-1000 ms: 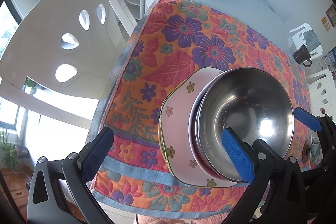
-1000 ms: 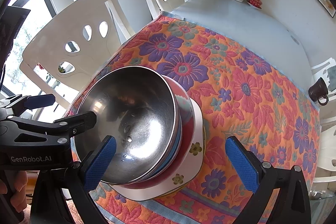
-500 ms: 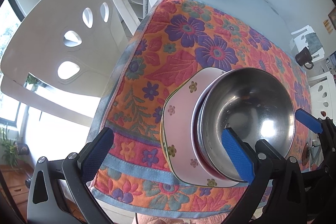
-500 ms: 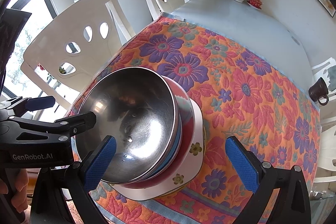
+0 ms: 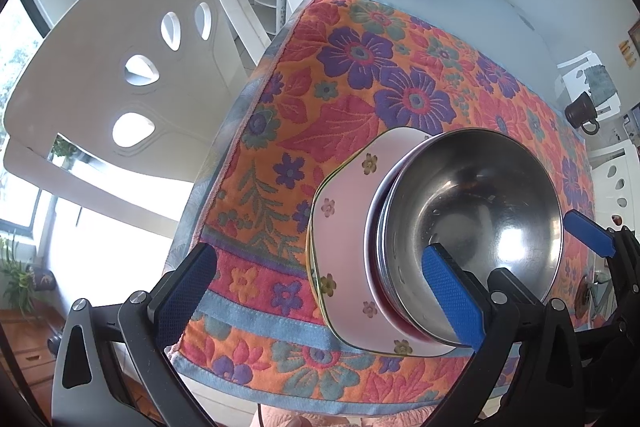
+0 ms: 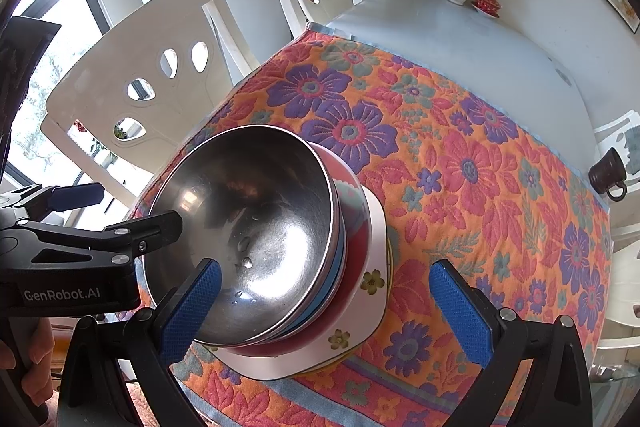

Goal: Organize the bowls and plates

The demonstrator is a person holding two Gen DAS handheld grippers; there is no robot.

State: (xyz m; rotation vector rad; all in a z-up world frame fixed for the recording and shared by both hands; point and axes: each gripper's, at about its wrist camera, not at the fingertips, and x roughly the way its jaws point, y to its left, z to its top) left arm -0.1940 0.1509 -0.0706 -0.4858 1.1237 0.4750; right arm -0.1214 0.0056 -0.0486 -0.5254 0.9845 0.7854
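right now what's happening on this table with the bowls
A person holds a two-finger gripper in each hand over a floral tablecloth. A steel bowl sits nested on other bowls, stacked on a flowered plate near the table's front edge. Both the left gripper and the right gripper are open and hold nothing, flanking the stack. A dark mug stands at the far right edge.

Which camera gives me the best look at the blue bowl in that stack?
The right wrist view: the blue bowl shows as a clear band between the steel bowl and the red bowl. In the left wrist view it is barely distinguishable, hidden behind their rims.
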